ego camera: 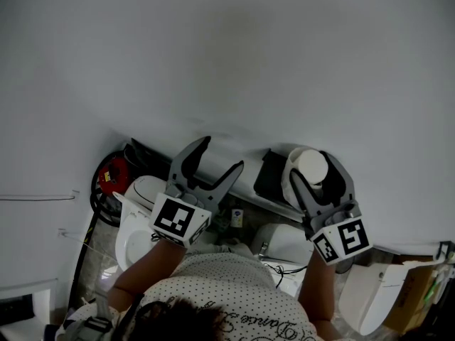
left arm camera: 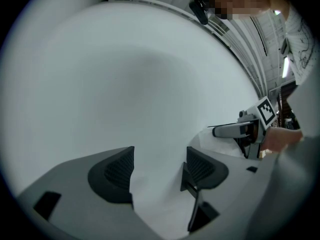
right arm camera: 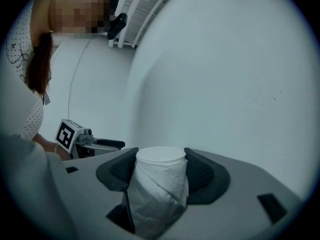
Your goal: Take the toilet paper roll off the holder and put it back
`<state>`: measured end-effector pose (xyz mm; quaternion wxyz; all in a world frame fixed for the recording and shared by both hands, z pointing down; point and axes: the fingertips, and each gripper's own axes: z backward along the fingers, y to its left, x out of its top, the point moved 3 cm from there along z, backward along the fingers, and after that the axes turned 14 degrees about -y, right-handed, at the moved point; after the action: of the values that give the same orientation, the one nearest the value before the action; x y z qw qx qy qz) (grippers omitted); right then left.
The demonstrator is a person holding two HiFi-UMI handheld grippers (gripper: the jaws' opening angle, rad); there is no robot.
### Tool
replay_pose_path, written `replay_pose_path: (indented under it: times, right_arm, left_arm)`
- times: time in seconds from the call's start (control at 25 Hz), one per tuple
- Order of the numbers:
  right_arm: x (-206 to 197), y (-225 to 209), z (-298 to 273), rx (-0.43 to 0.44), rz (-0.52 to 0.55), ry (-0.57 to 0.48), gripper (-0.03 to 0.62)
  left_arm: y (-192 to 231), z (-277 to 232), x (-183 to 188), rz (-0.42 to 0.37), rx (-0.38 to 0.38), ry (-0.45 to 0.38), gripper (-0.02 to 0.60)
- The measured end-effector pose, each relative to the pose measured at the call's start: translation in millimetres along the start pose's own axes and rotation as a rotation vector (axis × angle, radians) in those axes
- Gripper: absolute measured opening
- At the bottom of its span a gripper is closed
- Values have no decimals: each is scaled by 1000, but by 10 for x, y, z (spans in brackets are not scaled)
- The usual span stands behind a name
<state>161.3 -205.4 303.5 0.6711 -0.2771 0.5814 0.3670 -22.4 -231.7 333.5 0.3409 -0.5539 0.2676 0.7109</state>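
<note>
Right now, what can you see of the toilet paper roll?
The toilet paper roll is white, soft-looking tissue. It is a cylinder with a flat round end pointing away toward the plain wall, and its loose outer sheet is wrapped diagonally and slightly crumpled. It lies lengthwise between the jaws of the right gripper, with both pads pressing its sides. Nothing else is seen touching it.

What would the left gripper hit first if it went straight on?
Probably the white wall; nothing else shows ahead of the left gripper, whose jaws stand open, though depth is unclear.

White toilet (ego camera: pixel 134 234) (red object (ego camera: pixel 114 173) beside)
</note>
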Motion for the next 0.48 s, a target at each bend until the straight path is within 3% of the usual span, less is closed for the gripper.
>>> replay_pose_path:
  times: [0.48]
  right_arm:
    - [-23, -20, 64, -20, -24, 23, 299]
  left_arm:
    - [-40, 7, 28, -4, -20, -9, 313]
